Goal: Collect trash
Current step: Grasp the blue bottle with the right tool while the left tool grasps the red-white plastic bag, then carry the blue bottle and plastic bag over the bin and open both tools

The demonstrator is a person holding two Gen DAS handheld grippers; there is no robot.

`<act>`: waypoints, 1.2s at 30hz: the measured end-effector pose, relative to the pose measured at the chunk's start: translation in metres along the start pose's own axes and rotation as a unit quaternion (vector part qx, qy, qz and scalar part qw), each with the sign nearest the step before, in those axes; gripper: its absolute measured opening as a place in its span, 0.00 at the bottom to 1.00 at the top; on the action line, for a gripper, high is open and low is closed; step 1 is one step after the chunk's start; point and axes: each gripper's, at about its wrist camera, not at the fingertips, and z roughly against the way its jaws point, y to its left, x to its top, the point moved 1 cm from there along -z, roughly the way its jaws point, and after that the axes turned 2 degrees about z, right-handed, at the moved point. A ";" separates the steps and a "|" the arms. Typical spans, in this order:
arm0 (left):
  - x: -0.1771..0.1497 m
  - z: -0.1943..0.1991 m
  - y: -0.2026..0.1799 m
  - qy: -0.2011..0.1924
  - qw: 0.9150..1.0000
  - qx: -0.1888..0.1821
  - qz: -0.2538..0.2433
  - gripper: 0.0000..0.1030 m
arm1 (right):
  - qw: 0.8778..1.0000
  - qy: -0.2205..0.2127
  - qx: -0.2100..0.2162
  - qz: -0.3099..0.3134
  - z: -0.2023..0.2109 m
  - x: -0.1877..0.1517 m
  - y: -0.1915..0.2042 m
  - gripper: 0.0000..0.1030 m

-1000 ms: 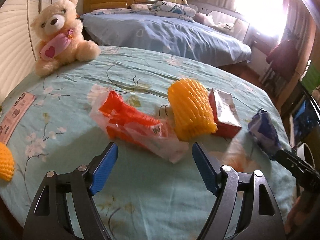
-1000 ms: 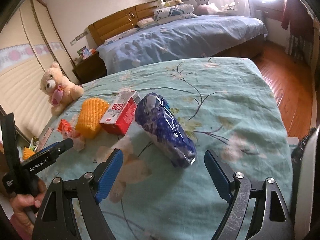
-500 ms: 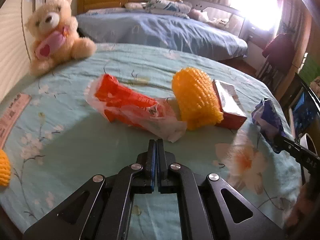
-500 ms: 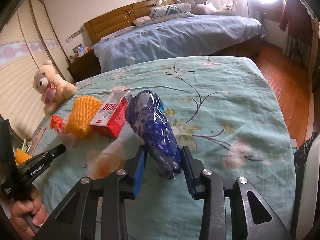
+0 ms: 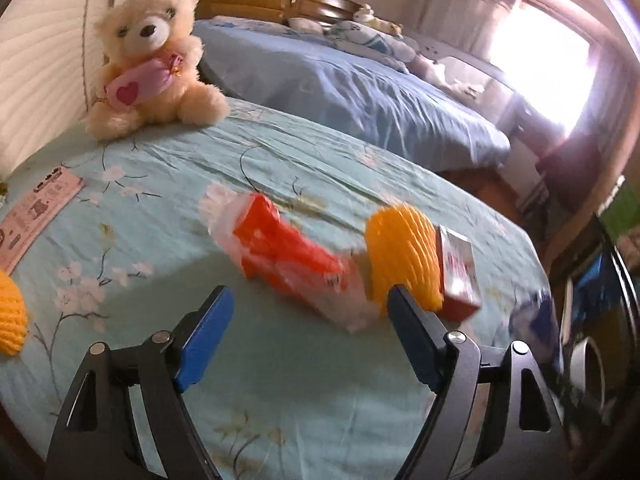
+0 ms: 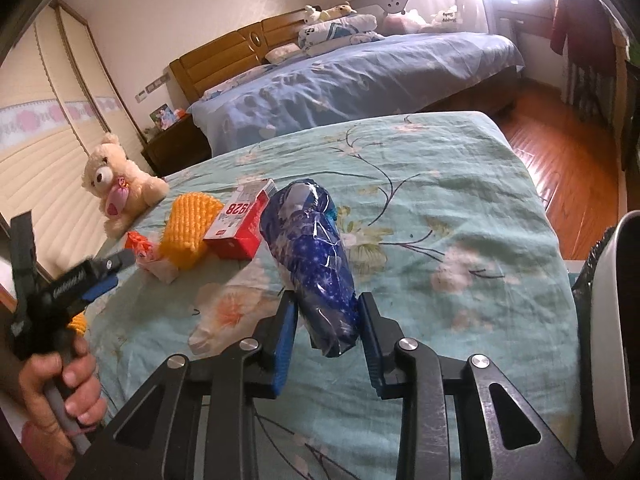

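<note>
Bedroom scene: a worktop [image 6: 460, 184] draped in a teal floral cloth stands before a blue-covered bed [image 6: 360, 80], with a teddy bear [image 5: 152, 60] seated at its far left edge. Your right tongs [image 6: 326, 340] are closed on the near end of the blue wrapper [image 6: 312, 248]; both pads press its sides and the rest of the wrapper angles up and away over the cloth. Your left tongs [image 5: 308, 332] have just been opening and now stand wide with nothing between the pads; the red-and-clear plastic bag [image 5: 288, 256] lies just beyond them. Beside that bag sit the yellow foam net [image 5: 400, 256] and, touching it, the red carton [image 5: 458, 268]. A second yellow net [image 5: 10, 316] lies at the left edge.

To finish the right-hand step well, keep the pinch firm, since the glossy film likely slips, and lift clear of the carton before carrying it towards the dark-lined bin [image 6: 600, 280], probably the receptacle, at the right edge. With the left, advance until the bag's bulk, not its loose film, lies between the pads, then close.
</note>
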 end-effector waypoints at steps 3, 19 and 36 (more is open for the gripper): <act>0.004 -0.021 -0.001 0.009 0.999 0.032 -0.007 0.62 | 1.000 0.004 -0.002 0.000 -0.001 -0.002 0.001 0.30; -0.024 0.019 -0.006 0.010 0.997 -0.039 -0.067 0.26 | 1.000 -0.013 0.001 -0.008 0.026 -0.006 -0.005 0.30; -0.082 0.053 -0.112 0.045 0.970 -0.144 -0.191 0.26 | 0.998 -0.036 -0.020 -0.052 0.076 -0.029 -0.048 0.30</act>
